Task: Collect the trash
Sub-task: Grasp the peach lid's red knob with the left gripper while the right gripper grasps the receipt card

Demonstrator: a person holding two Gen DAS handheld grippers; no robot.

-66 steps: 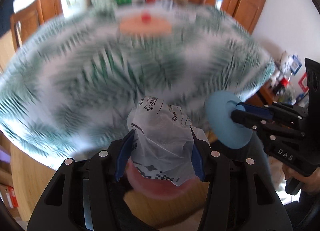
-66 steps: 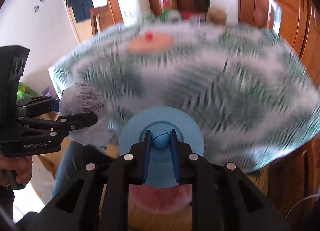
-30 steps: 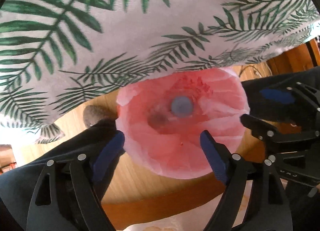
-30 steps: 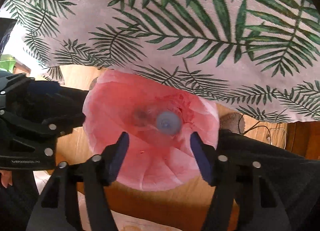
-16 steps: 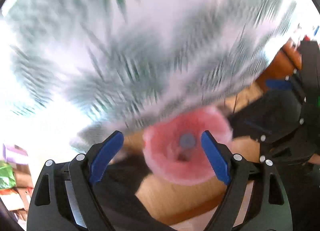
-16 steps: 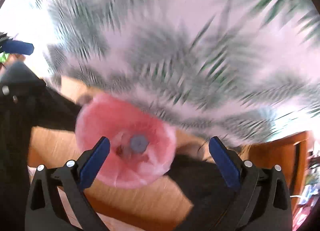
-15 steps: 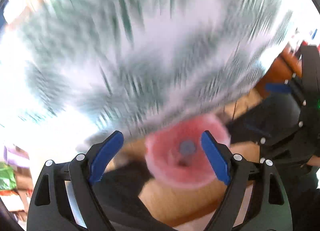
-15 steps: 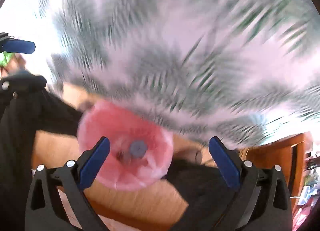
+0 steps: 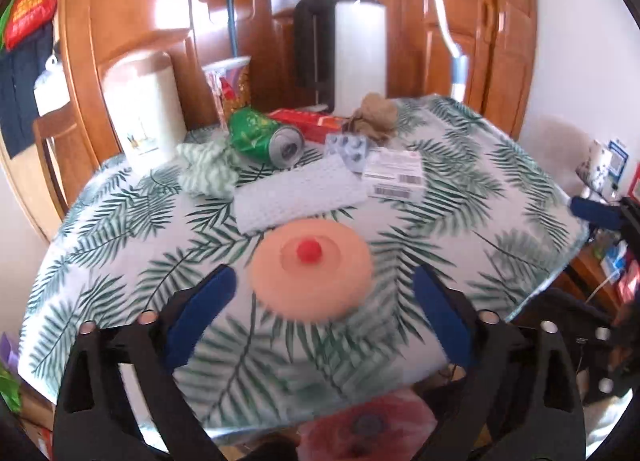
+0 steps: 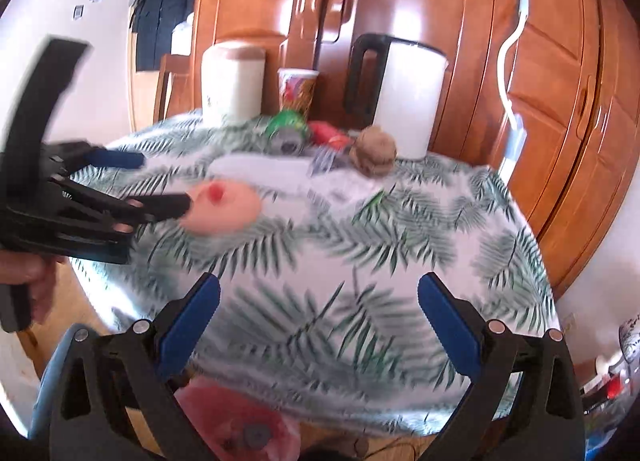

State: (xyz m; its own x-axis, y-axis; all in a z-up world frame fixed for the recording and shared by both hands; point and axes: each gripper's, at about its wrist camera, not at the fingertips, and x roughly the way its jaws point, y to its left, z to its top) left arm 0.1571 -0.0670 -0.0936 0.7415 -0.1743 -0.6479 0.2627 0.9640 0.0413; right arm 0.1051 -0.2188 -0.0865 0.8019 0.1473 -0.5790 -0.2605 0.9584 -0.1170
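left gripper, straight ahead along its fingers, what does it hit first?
Most likely the peach disc with the red knob: it sits centred just beyond the open left gripper, with only bare tablecloth before it. Depth is hard to judge.

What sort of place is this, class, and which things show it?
Probably a home dining room: a round table with a palm-leaf tablecloth, wooden cupboard doors behind it, and a kettle among household clutter.

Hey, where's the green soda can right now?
The green can lies on its side at the far end of the table, between the crumpled green-and-white wrapper on its left and the red box on its right.
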